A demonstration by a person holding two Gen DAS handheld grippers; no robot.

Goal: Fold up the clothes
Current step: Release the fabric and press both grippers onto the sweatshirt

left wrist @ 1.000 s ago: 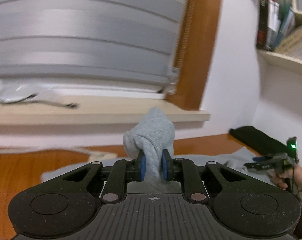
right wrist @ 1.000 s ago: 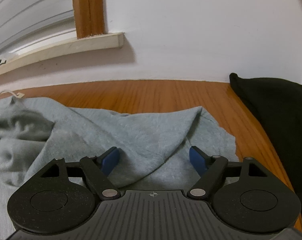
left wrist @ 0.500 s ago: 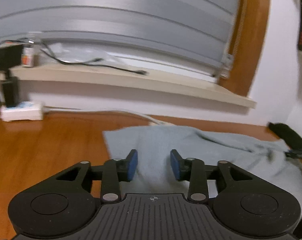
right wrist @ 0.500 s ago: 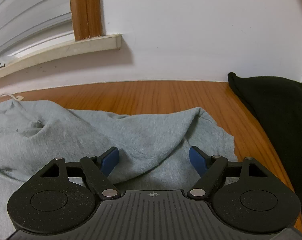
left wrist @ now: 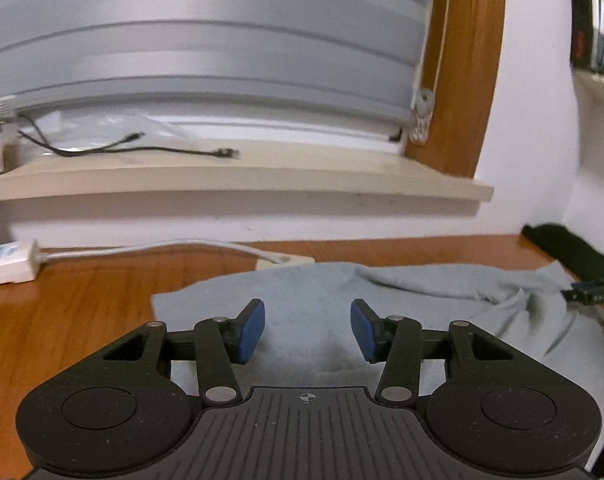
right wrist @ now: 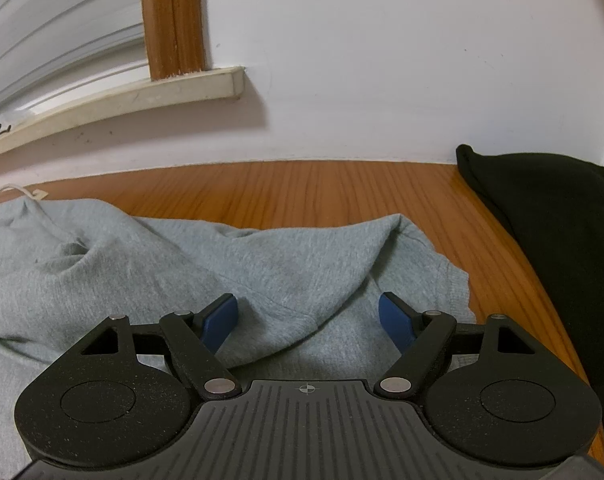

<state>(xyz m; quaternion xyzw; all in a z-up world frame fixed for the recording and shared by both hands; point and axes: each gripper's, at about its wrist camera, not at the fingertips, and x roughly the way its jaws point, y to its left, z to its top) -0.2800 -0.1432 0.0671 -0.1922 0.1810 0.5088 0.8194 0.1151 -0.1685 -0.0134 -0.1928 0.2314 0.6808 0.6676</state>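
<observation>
A light grey knit garment lies spread and rumpled on the wooden table. My left gripper hovers low over its left part, open, with only flat cloth showing beneath the blue pads and nothing pinched. In the right wrist view the same grey garment has a raised fold running toward its right corner. My right gripper stands open over that fold, pads apart on either side and not pressing it. The right gripper also shows at the far right edge of the left wrist view.
A black garment lies at the table's right end by the wall. A white power strip and its cable sit at the back left. Behind runs a window sill with a black cable; books stand upper right.
My left gripper let go of the bunched grey cloth it held up, opened, and swung left and down toward the table. The cloth now lies flat. The right gripper stayed still.
</observation>
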